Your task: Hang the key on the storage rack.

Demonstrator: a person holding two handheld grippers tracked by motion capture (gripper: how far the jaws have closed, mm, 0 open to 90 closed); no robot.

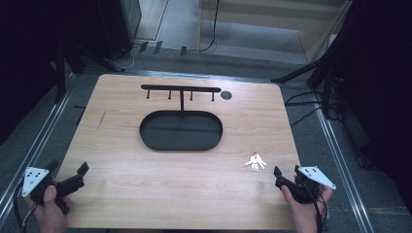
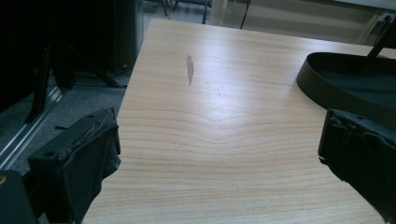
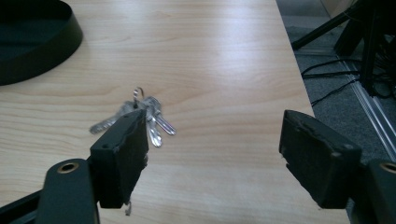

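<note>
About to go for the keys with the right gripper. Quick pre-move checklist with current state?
1. Right gripper jaws open, nothing between them: ok.
2. Bunch of silver metal keys lying flat on the light wooden table, unobstructed: ok.
3. Keys lined up between the jaws: not ok, they sit behind the left jaw in the right gripper view.
4. Left gripper open, far from the keys: ok.
5. Black oval metal tray with its hook rack free: ok.

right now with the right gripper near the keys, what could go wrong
The keys lie flat and fanned on the table, so the open right gripper might pinch one blade and let the bunch swing or slip. They sit to the left of its jaws, so closing now would likely miss. The hooks on the rack are small, easy to miss.
</note>
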